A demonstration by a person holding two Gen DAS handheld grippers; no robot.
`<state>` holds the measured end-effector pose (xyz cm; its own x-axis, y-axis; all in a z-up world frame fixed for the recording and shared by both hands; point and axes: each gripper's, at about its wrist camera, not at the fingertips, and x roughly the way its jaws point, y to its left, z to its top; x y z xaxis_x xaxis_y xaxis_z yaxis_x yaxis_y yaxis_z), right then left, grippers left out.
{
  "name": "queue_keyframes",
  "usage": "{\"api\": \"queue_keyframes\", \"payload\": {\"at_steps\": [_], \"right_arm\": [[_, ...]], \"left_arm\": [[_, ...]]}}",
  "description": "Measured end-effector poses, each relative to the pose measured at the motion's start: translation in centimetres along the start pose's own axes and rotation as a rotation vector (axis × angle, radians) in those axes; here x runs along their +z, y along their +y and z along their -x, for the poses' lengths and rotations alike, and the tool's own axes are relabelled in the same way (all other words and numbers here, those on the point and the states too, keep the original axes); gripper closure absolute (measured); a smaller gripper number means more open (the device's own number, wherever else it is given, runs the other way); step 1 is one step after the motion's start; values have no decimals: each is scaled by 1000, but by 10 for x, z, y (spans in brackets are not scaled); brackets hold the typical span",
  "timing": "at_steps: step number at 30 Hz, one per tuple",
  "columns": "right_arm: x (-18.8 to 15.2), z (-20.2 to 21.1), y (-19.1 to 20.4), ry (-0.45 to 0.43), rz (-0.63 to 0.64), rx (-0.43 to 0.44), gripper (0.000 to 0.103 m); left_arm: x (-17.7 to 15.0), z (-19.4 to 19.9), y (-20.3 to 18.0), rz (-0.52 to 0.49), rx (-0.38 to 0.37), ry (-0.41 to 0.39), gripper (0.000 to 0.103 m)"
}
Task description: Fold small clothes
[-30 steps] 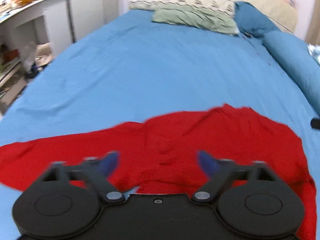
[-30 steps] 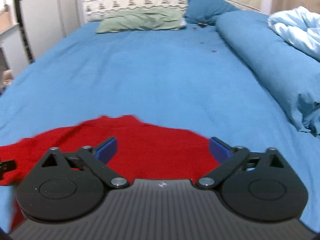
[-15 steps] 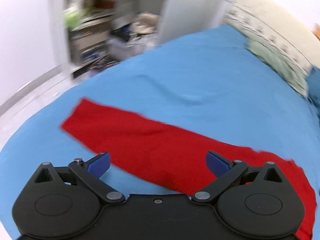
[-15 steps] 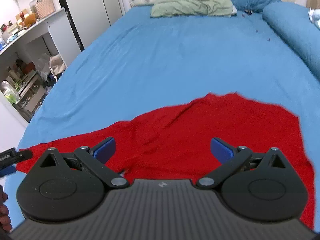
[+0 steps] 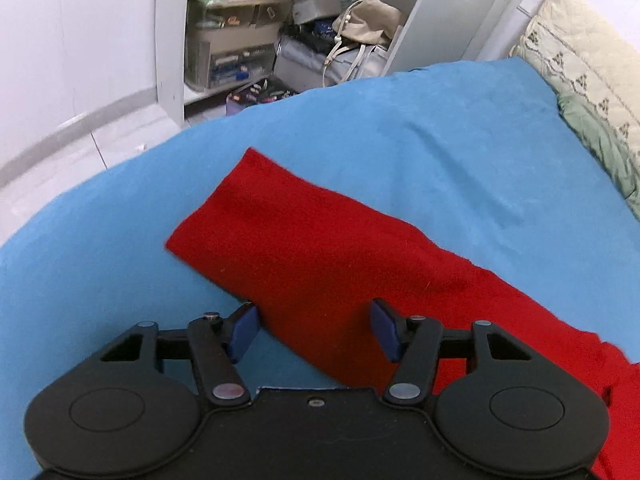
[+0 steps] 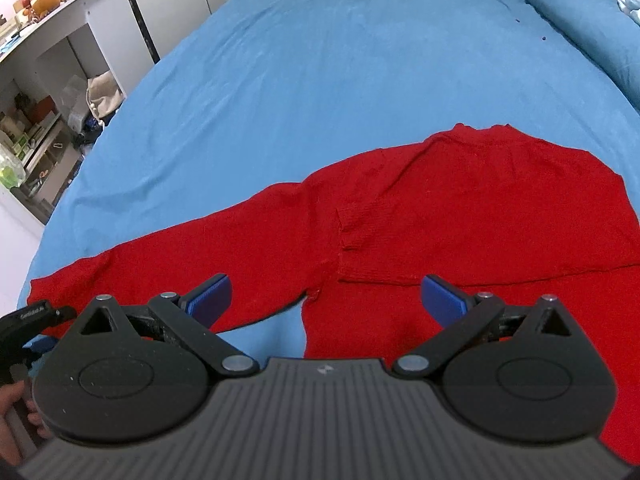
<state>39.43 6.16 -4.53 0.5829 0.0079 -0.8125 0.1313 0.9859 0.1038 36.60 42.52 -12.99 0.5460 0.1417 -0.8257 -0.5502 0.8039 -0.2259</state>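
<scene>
Two claws, both wide open and empty: left gripper point(image 5: 314, 330) straddles the outstretched sleeve point(image 5: 304, 240), right gripper point(image 6: 326, 300) hovers over the red sweater point(image 6: 460, 208); sleeve's unfolded, body fold still ahead.

bright even indoor light, sharp focus, strong fisheye bending at edges.

The left wrist view sits low over the bed's point(image 5: 420, 128) left edge facing the shelves point(image 5: 224, 40), while the right looks toward the headboard end, both sharing the red sweater's sleeve point(image 5: 304, 240) point(image 6: 168, 256).
</scene>
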Motion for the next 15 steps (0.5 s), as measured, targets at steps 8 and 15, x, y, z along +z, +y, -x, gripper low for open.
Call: {"api": "queue_keyframes", "payload": {"at_steps": [8,15], "right_arm": [[0,3,-16,-19,-16,0,0],[8,19,-70,-55,-80,25,0]], "left_arm": [[9,11,-38,-75,41,-66,95],[2,69,-138,-265,-24,-206,95]]}}
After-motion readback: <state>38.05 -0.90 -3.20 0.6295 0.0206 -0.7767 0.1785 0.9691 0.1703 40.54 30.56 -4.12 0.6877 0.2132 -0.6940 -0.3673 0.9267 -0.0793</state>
